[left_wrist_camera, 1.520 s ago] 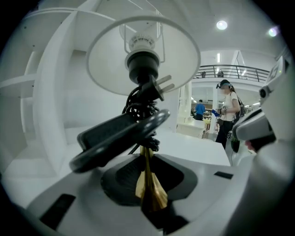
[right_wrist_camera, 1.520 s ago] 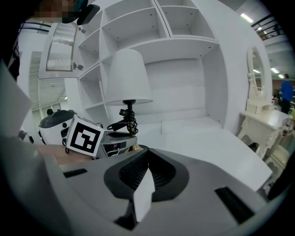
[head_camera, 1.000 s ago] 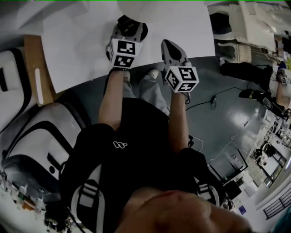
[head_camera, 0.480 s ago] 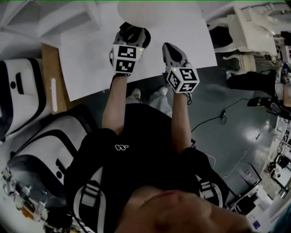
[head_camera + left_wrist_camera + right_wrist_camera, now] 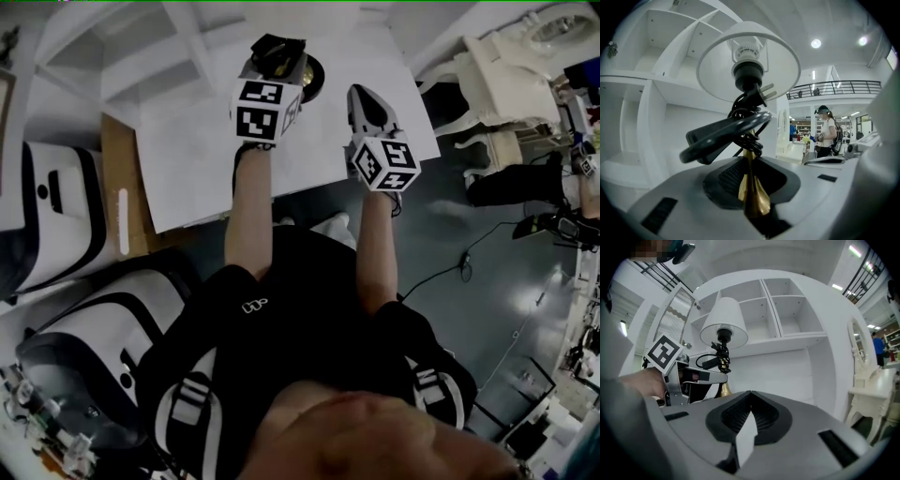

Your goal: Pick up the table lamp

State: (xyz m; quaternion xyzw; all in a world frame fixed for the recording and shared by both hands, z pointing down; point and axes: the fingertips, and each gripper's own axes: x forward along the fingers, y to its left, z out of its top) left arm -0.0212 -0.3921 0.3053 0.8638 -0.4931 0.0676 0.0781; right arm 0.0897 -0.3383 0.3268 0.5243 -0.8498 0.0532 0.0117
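Lamps: one table lamp (image 5: 747, 70), with a white shade and a brass stem, standing upright in front of the white shelf unit (image 5: 783, 310).
Cords: one black cord (image 5: 743, 129), bundled round the stem under the bulb socket. Its two-pin plug (image 5: 761, 93) sticks out beside the socket.
Grippers: two, side by side above the near edge of the one white table (image 5: 206, 141) in the head view.
Left gripper (image 5: 749, 161): the jaws stand partly apart and are clamped on the lamp's brass stem, just below the cord bundle. This gripper alone carries the lamp.
Right gripper (image 5: 750, 394): the jaw tips are closed together with nothing between them. It is to the right of the left gripper and apart from the lamp.
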